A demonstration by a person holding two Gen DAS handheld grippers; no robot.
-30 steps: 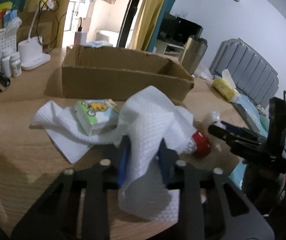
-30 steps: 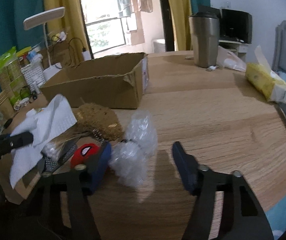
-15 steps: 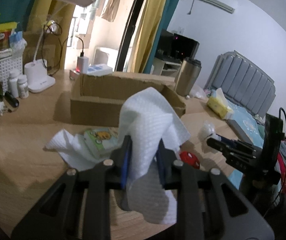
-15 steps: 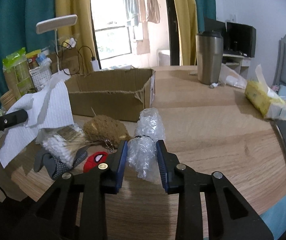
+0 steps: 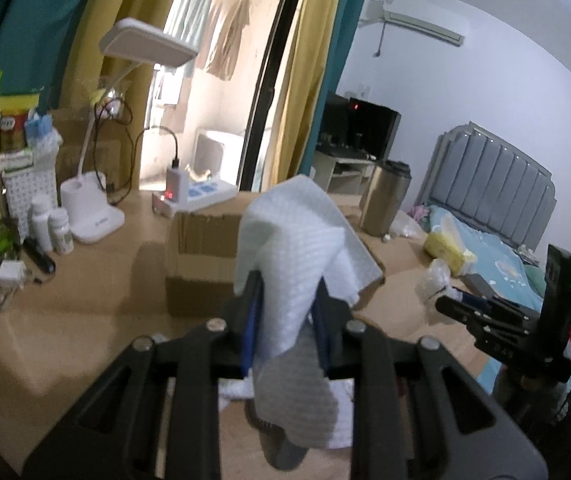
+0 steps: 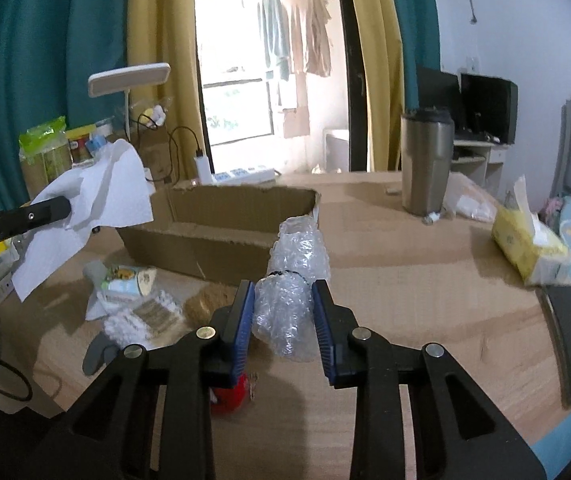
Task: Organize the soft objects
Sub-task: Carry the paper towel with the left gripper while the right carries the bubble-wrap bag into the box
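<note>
1. White cloth, seen from the left wrist, hangs pinched between the blue-padded fingers of the left gripper, held clear above the wooden table.
2. Its upper folds drape over the fingertips, while a lower tail droops below them; behind it stands an open cardboard box.
3. At right in the same view, the right gripper reaches in with a wad of bubble wrap at its tip.
4. A white desk lamp, a steel tumbler and a yellow tissue pack stand around the box.
5. From the right wrist, the right gripper has its fingers closed narrowly on the bubble wrap, a crumpled clear bundle raised above the table, just in front of the cardboard box.
6. At left in this view, the left gripper holds the white cloth aloft beside the box's near corner.
7. Lying on the table beneath are a small printed pack, a brown fibrous pad and a red item, the last partly hidden by the fingers.
8. The tumbler and tissue pack sit well apart at right.
</note>
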